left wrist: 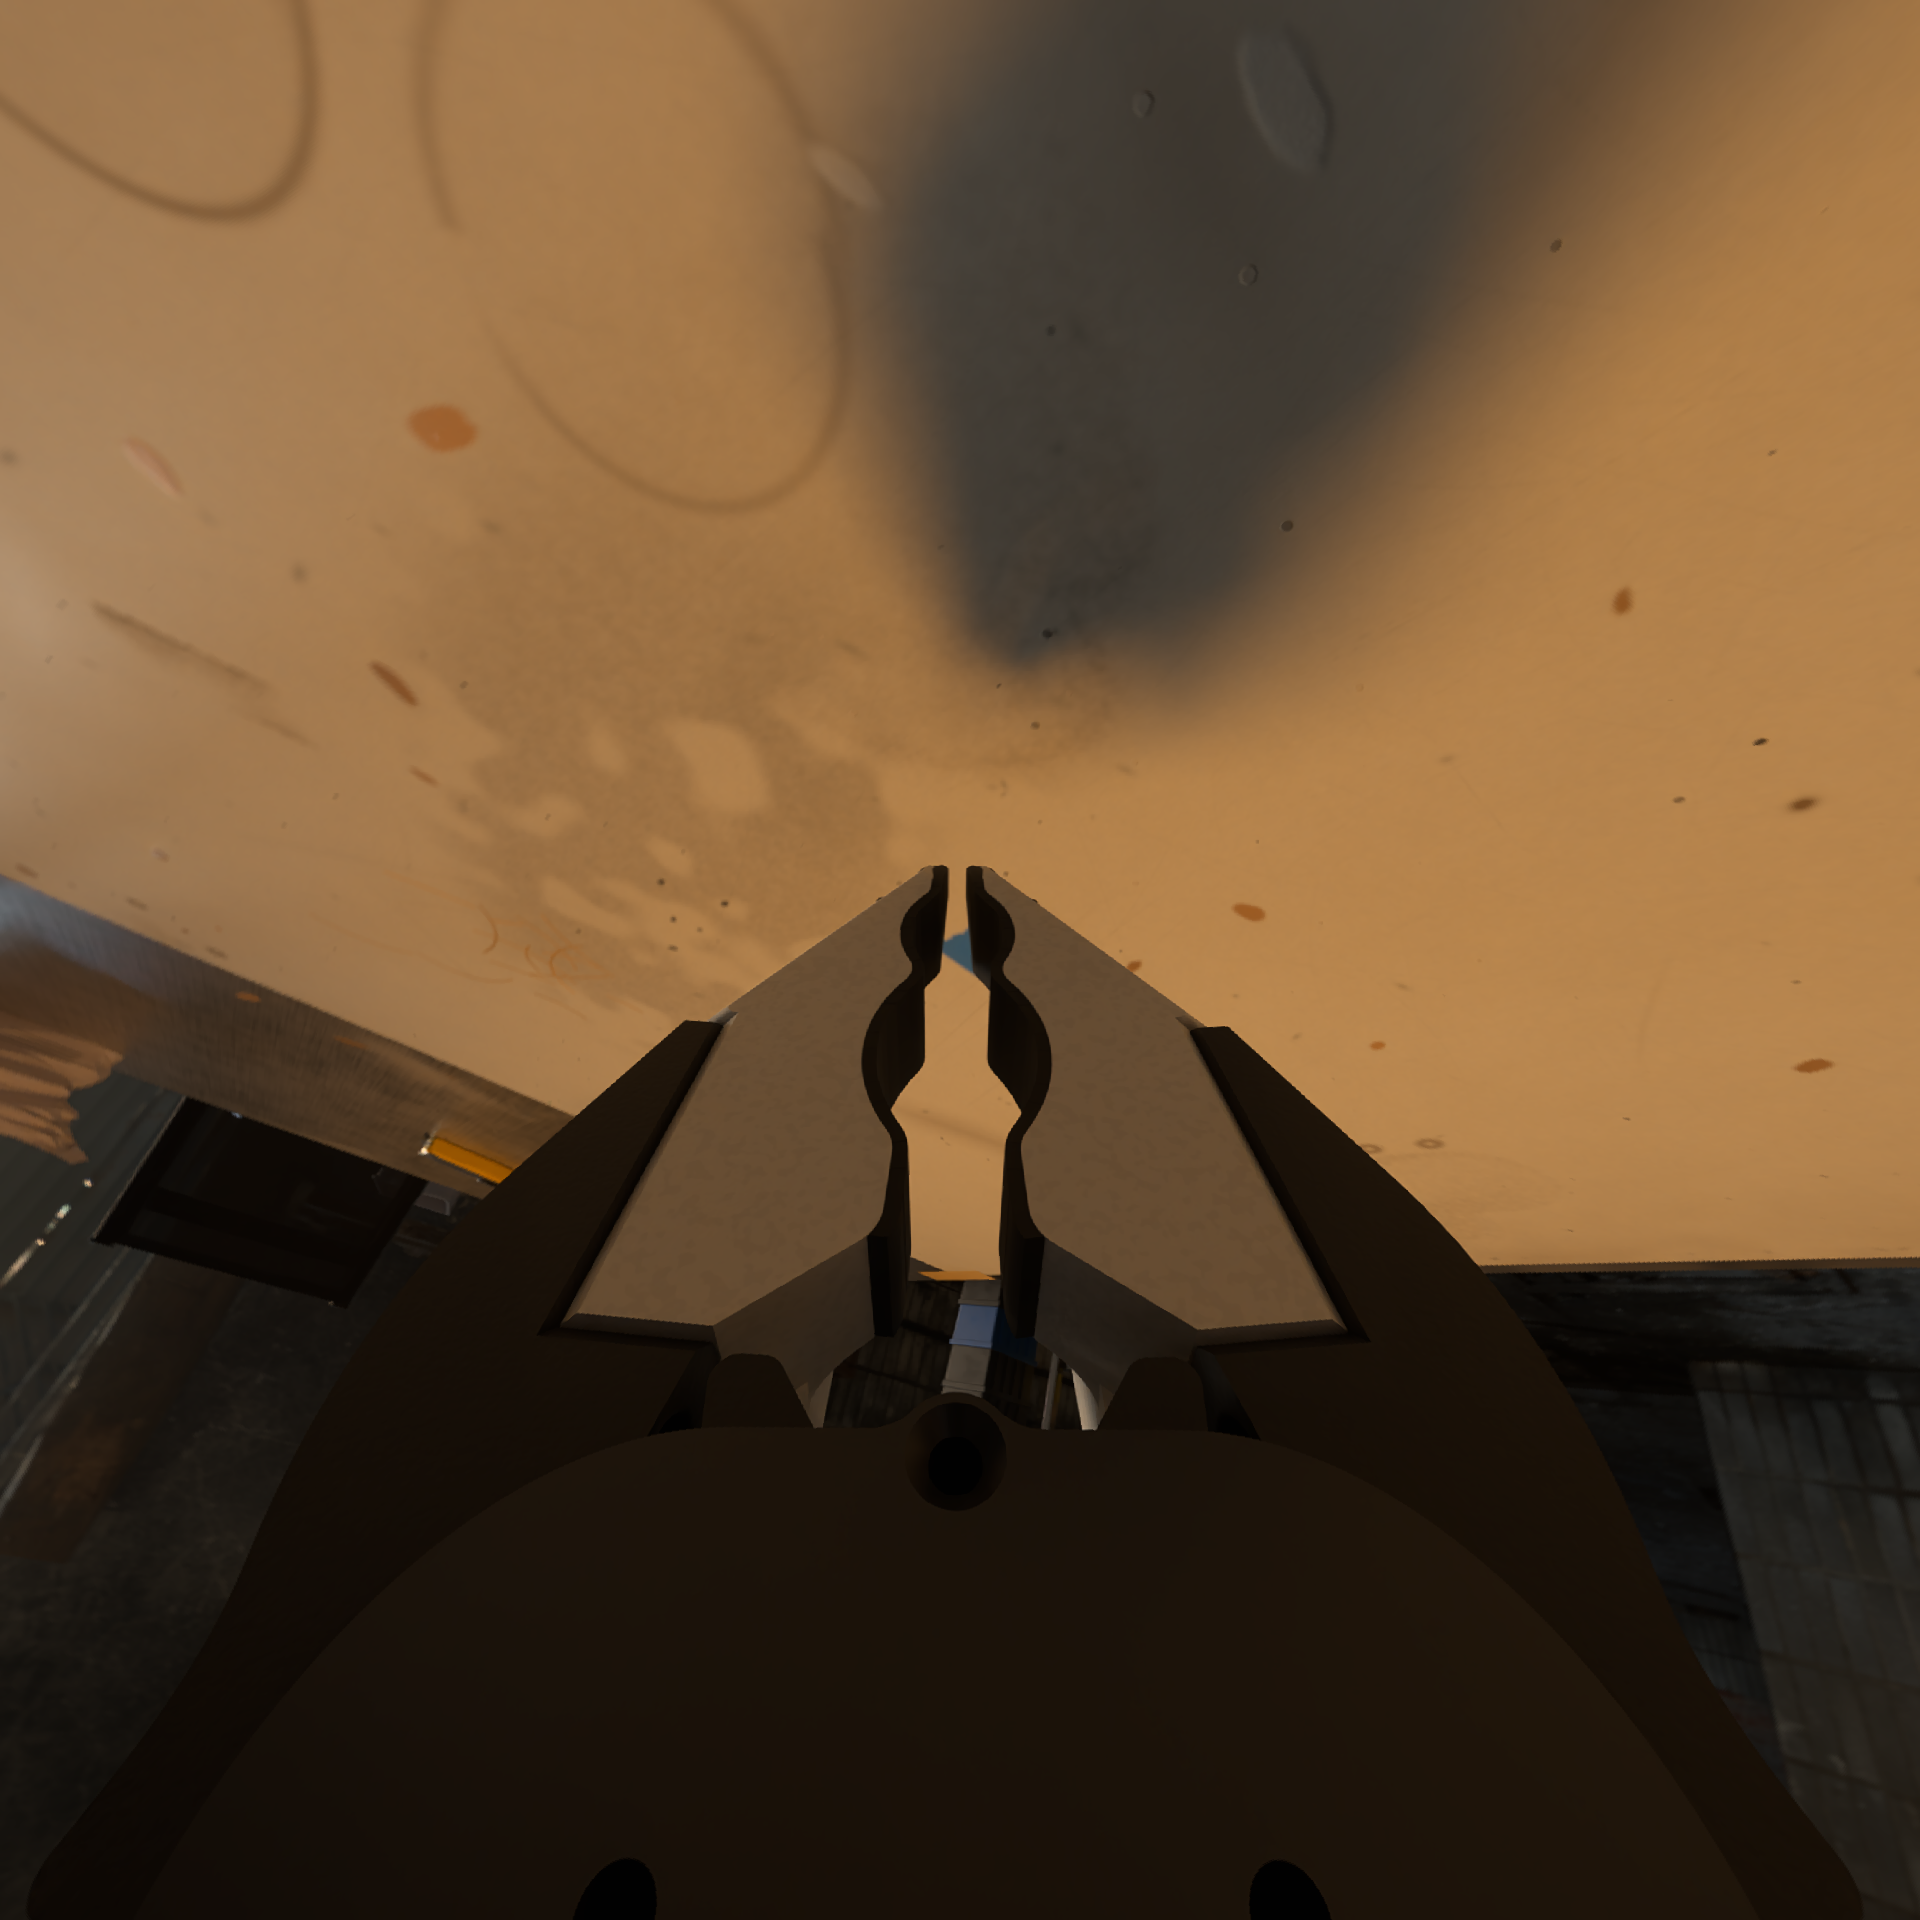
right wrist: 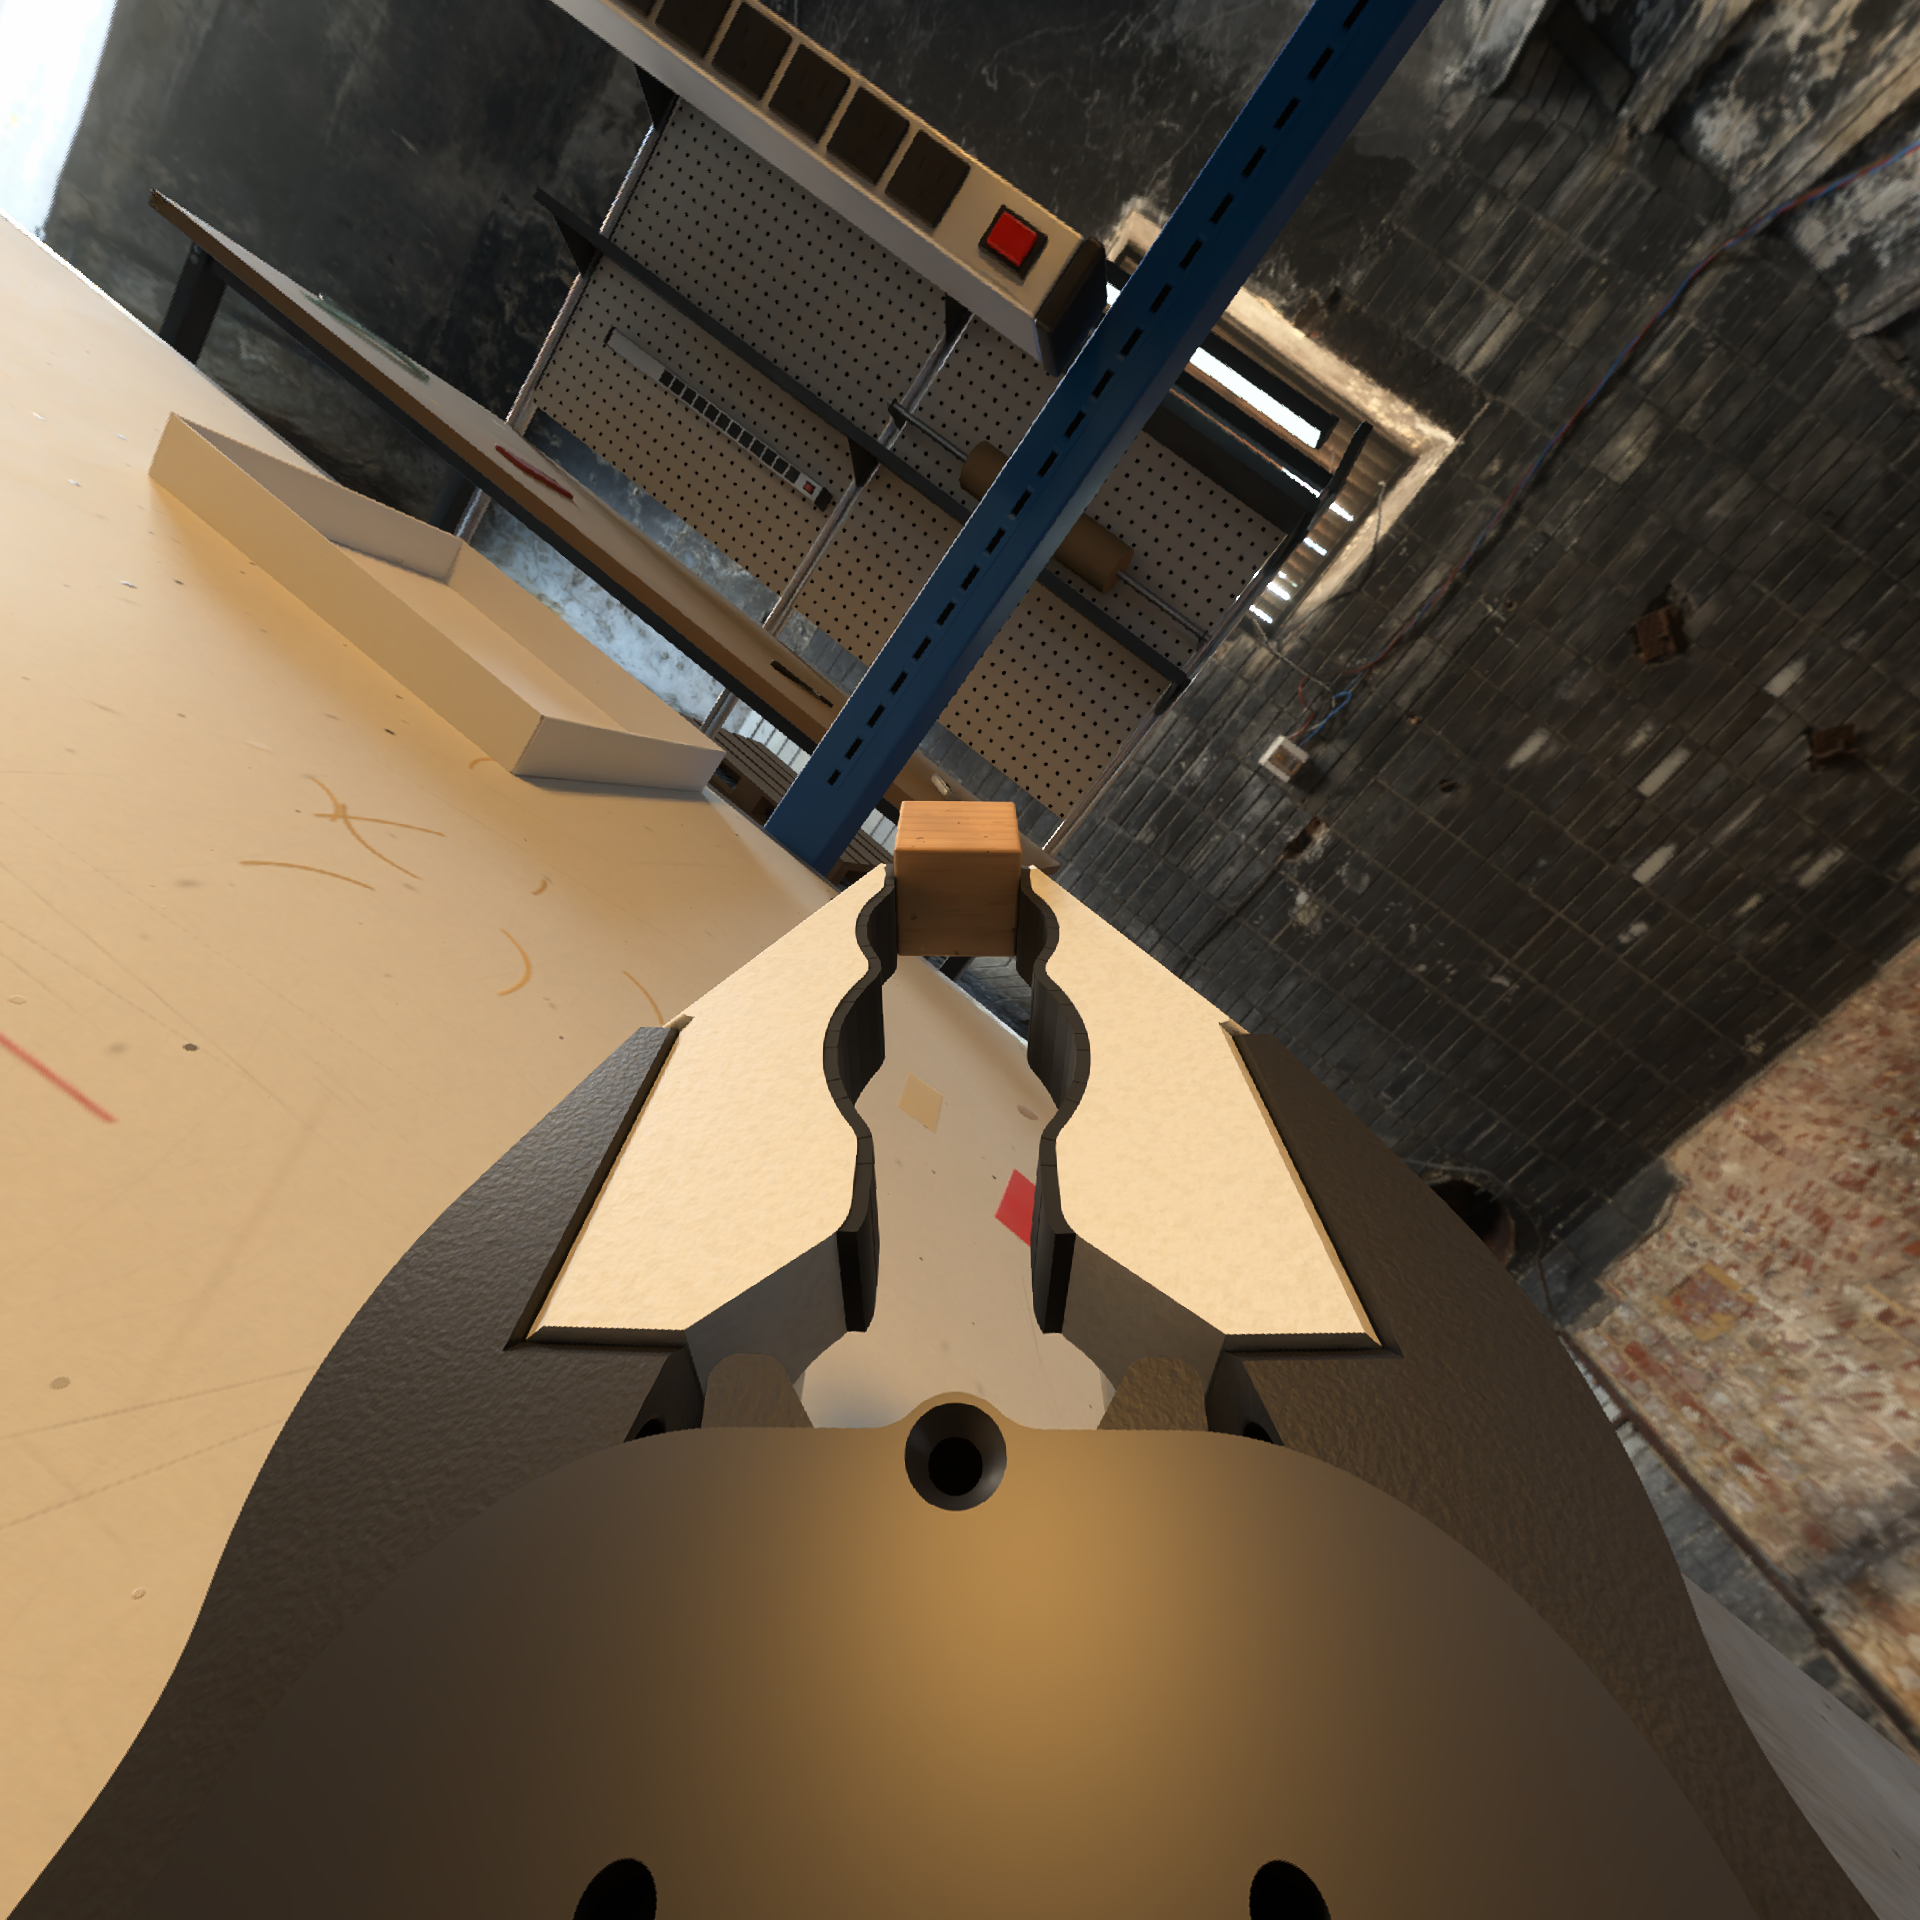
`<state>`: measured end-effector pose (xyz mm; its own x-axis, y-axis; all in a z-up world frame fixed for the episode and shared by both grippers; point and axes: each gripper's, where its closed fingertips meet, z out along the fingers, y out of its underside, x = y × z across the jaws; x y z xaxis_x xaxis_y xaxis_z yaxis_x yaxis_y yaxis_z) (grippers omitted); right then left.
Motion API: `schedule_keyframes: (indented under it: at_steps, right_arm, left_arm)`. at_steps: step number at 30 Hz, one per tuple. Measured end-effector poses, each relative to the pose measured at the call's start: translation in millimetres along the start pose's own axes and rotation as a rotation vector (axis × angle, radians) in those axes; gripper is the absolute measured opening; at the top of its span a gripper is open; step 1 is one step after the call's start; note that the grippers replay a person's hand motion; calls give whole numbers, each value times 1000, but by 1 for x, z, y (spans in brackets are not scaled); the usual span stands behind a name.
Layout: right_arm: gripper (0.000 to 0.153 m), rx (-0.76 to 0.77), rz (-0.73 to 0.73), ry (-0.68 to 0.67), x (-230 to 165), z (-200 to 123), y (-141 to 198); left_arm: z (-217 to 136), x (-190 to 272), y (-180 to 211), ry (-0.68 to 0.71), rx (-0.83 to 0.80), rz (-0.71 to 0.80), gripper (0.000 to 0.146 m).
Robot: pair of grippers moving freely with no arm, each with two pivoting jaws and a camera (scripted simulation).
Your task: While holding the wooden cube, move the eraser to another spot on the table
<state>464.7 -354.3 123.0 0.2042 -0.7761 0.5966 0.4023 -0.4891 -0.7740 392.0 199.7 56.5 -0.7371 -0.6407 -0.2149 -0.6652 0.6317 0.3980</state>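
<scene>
In the right wrist view my right gripper [right wrist: 956,883] is shut on the wooden cube [right wrist: 956,878], a small light-brown block held between the fingertips above the tan table [right wrist: 208,935]. In the left wrist view my left gripper [left wrist: 957,875] is shut, with only a hairline gap between the tips, just above the stained tan table [left wrist: 1351,831]. A small blue and white sliver [left wrist: 961,951] shows behind the fingers; I cannot tell whether it is the eraser or whether it is gripped. No other eraser is in view.
A shallow white tray [right wrist: 416,623] lies at the far table edge. A blue slotted post [right wrist: 1039,468] rises behind the cube, with a pegboard workbench [right wrist: 779,312] beyond. A red patch [right wrist: 1016,1205] marks the table. The table edge [left wrist: 1662,1265] runs close below the left gripper.
</scene>
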Motion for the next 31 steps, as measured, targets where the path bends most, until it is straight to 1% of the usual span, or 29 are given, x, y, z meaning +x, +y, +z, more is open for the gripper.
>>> schedule_keyframes:
  at_steps: [3,5,8,12,15,18,19,22,24,28,31]
  right_arm:
    - [21,-4,-8,-7,-2,1,1]
    - [21,-4,-18,-15,-4,1,0]
    - [21,-1,-25,-20,-5,1,-1]
    - [21,2,-21,-19,-5,1,-1]
    - [21,4,-21,-20,-5,0,-2]
    - [21,6,-23,-23,-5,0,-2]
    - [21,6,-23,-25,-5,0,-2]
    - [21,6,-23,-27,-6,0,-2]
    - [21,7,-23,-28,-6,0,-2]
    - [21,7,-24,-28,-6,0,-2]
    - [21,7,-24,-28,-6,0,-2]
  left_arm:
    - [17,7,-4,6,-4,49,0]
    - [25,8,-5,-23,-26,77,0]
    - [32,5,-3,-65,-69,91,0]
    - [37,5,-7,-58,-64,94,0]
    - [35,7,-16,-30,-3,91,0]
    - [24,14,-30,81,150,34,0]
    - [23,10,-27,79,147,17,0]
    - [26,-2,-11,-4,30,31,0]
    - [30,-3,-5,-24,-27,48,2]
    - [35,4,-3,9,-74,39,18]
    - [39,7,-2,30,-90,-2,18]
